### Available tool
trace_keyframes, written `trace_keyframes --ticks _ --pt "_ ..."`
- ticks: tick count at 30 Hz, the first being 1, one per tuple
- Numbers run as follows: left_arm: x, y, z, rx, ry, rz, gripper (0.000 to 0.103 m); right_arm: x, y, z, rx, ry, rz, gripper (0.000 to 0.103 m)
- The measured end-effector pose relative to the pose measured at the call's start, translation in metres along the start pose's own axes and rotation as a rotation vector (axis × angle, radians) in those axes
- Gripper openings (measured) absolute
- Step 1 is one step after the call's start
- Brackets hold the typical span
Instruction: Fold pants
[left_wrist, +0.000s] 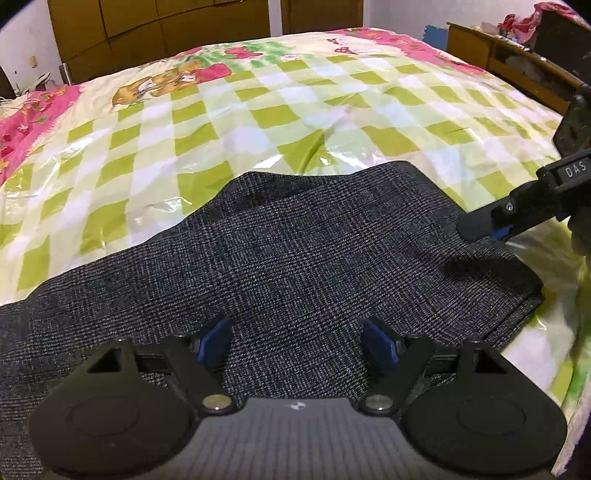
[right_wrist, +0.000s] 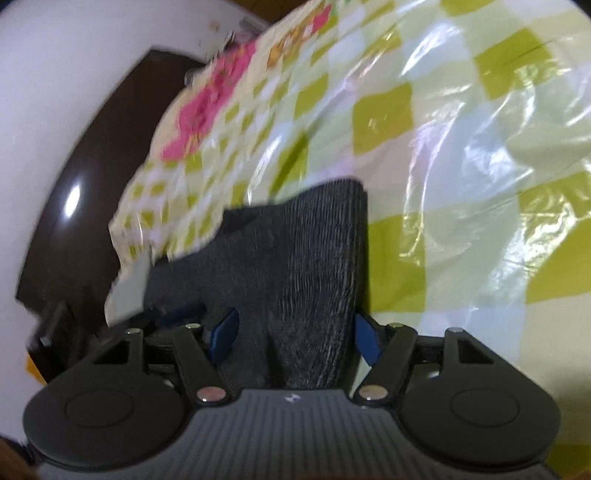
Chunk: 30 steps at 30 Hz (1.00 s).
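**A:** While the pants (left_wrist: 288, 258) lie spread across the near half of the bed cover (left_wrist: 295, 110), filling the left wrist view from about 9 o'clock round to 4 o'clock, how do you reckon they will handle?

**B:** Soft and limp, I'd judge: a dark woven cloth with some body, not slippery itself, though the glossy plastic-looking cover beneath may let it slide. It should crease where it is laid and droop wherever it is lifted. Best taken at an edge or corner, where the layers stack, such as the doubled edge toward 4 o'clock.

**A:** And the grippers?

**B:** The left gripper (left_wrist: 297, 339) hangs low over the cloth, fingers spread wide, pinching nothing. The right gripper (right_wrist: 293, 332) also has its fingers apart, with a ridge of fabric rising between them; neither pad looks pressed into it. In the left view it comes in at 3 o'clock, its tip at the right edge of the pants.

**A:** What can't you make out?

**B:** Waistband and hems; the garment runs out of view at lower left. The right view is motion-blurred, so whether the cloth touches the pads I cannot say. How many layers lie folded is also unclear.
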<state>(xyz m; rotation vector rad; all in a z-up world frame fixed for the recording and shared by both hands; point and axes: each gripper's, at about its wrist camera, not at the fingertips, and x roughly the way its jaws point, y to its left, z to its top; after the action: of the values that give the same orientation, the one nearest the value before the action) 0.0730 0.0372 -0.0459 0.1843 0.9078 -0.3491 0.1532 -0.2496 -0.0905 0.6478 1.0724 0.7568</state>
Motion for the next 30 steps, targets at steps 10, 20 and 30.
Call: trace_keyframes --ticks 10,20,30 --pt "0.006 -0.001 0.004 0.004 -0.024 -0.027 0.089 0.019 0.0 0.003 0.08 0.024 0.206 0.068" --pt "0.006 -0.001 0.005 0.028 -0.02 -0.031 0.09 0.045 -0.016 0.005 0.317 0.017 0.268 0.06" --pt "0.012 -0.029 0.022 0.026 -0.009 -0.101 0.089 0.025 -0.009 0.005 0.291 -0.03 0.287 0.009"
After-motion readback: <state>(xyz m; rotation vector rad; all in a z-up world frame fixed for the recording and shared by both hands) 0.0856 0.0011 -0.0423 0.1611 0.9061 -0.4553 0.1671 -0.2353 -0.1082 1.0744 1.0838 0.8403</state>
